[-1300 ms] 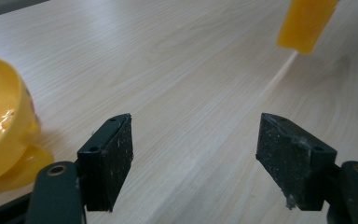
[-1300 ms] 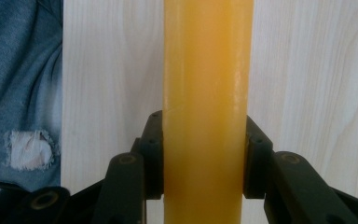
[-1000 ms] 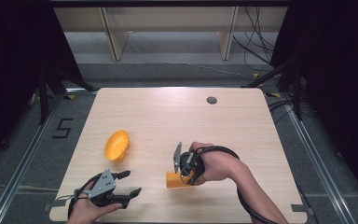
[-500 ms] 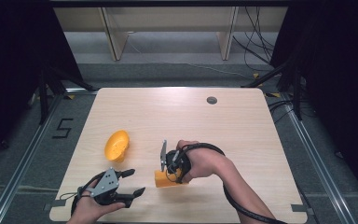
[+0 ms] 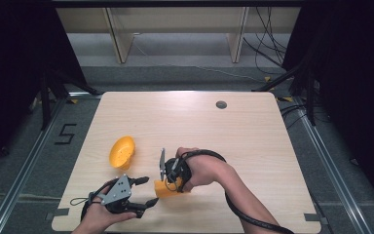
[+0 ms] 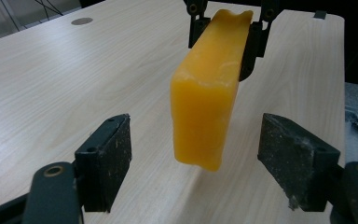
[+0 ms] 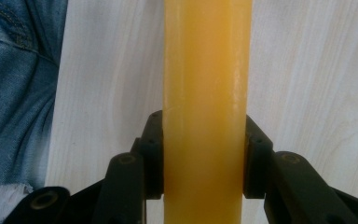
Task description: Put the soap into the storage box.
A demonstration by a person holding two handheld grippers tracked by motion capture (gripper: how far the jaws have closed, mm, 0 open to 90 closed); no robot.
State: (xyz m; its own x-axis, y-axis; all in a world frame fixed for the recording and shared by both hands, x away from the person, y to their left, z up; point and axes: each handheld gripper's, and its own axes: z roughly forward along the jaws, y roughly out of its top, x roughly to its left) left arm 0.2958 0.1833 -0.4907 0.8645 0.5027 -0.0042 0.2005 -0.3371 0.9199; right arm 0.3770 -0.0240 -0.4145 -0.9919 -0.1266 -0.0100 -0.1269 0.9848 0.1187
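Right gripper, wrist bent inward: clamped on yellow-orange rectangular wax-like block. Left gripper, at block's 9 o'clock: jaws spread apart. Floor marking "5" is legible.

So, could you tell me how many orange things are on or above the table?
2. An orange bowl-like piece lies on the table's left side; an orange block is clamped in the right gripper, near the open left gripper.

Waxy, smooth yellow block, pale matt wood-grain table, rough black tool pads, faded denim
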